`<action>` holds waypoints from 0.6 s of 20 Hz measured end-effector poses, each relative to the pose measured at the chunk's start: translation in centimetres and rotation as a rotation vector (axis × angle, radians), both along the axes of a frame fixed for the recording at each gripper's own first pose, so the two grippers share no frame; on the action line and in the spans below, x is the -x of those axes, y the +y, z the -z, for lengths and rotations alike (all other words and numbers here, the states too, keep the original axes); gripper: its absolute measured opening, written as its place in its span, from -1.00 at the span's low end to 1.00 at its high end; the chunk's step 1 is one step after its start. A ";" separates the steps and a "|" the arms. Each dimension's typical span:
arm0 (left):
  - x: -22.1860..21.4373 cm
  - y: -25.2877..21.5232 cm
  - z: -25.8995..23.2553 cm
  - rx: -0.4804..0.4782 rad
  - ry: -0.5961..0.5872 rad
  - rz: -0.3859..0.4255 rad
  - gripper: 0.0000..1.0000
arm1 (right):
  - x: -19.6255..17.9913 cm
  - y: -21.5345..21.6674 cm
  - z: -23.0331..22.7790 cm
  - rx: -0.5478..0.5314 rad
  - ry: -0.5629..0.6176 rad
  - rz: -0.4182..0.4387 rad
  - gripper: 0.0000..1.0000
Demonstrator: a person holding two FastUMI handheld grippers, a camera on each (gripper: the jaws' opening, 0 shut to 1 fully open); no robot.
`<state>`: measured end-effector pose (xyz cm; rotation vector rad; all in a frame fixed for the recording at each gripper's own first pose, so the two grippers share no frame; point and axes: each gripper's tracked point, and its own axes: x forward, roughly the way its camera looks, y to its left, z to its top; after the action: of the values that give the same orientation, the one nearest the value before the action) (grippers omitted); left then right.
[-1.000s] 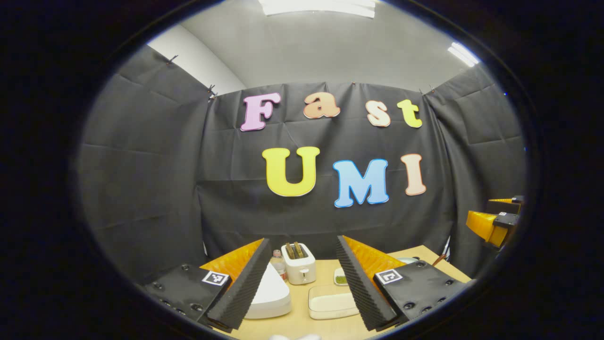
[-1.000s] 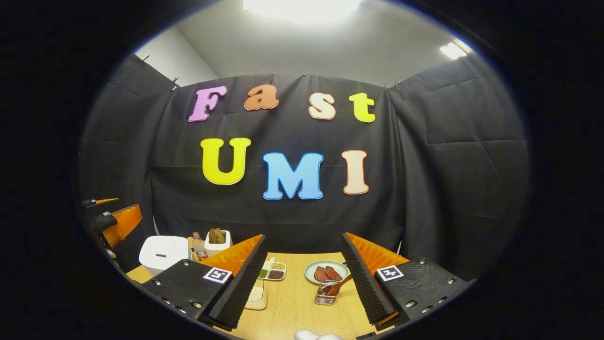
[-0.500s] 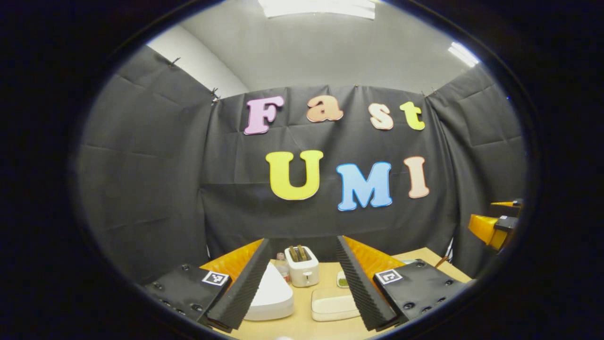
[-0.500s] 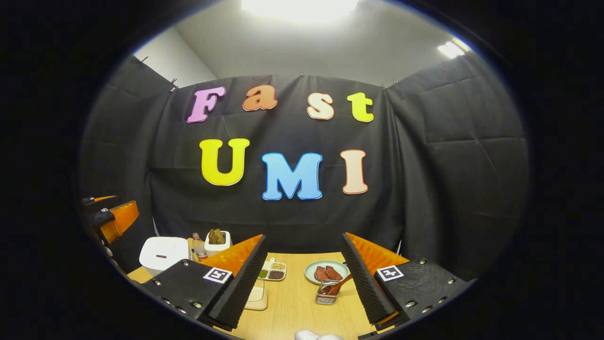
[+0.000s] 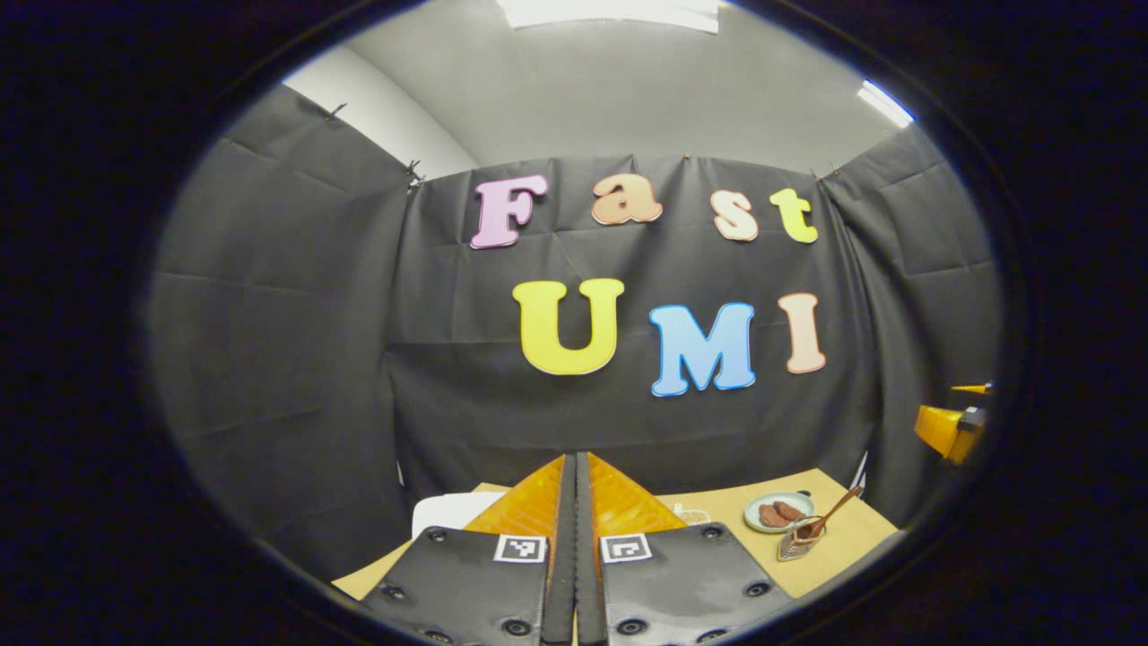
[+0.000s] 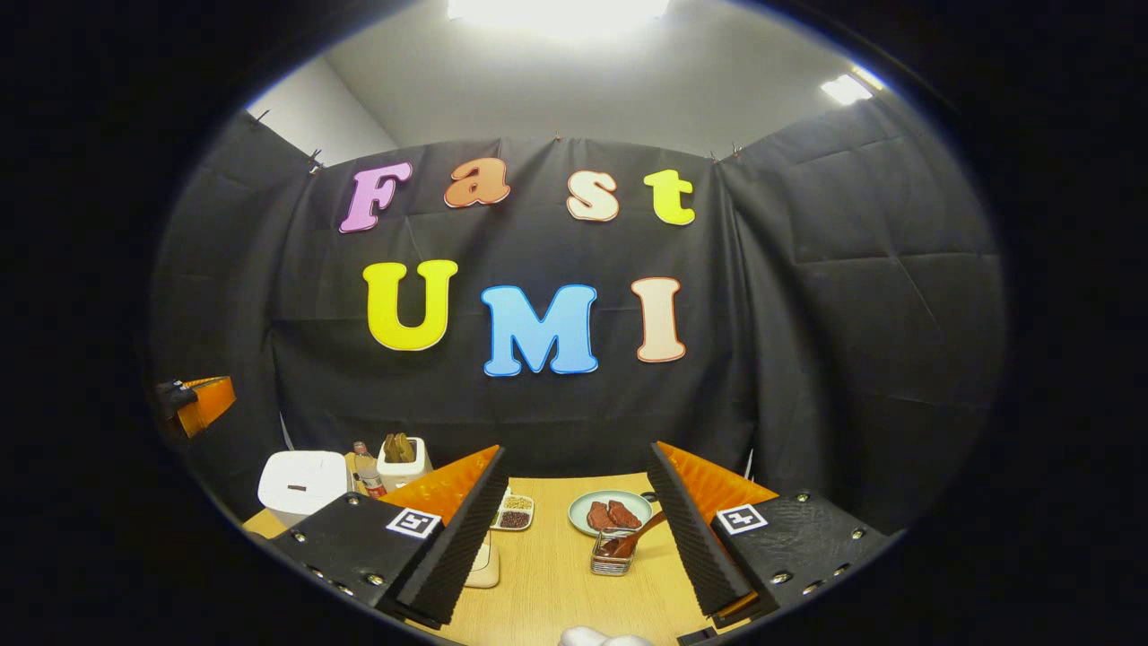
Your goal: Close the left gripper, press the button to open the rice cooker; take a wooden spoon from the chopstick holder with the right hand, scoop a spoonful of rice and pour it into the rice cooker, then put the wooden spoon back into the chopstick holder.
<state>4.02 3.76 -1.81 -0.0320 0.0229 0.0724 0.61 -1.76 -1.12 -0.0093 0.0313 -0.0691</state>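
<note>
Left gripper (image 5: 575,502) pinched together on nothing over the table (image 6: 556,574), right gripper (image 6: 574,489) spread wide, white rice cooker (image 6: 303,484) lid-down far left, wooden spoon (image 6: 639,536) sitting in the chopstick holder (image 6: 610,558).

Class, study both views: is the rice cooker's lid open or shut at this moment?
Shut. In the right gripper view the white rice cooker shows a flat, closed top. The left gripper, fingers together, has not pressed its button yet.
</note>
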 end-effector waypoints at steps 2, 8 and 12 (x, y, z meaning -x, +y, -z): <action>-1.6 1.7 2.0 0.023 0.035 -0.038 -0.83 | -0.3 -0.1 0.3 0.010 0.010 0.003 0.92; -9.0 8.7 12.3 0.077 0.215 -0.205 -0.83 | -1.2 0.3 1.3 0.052 0.046 0.004 0.92; -12.6 12.6 20.6 0.093 0.356 -0.294 -0.85 | -1.5 0.2 1.9 0.078 0.071 0.013 0.92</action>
<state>16.60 16.35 -22.41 -0.1156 0.3780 0.3704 2.15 -1.58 -3.04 -0.0899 0.0992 -0.0828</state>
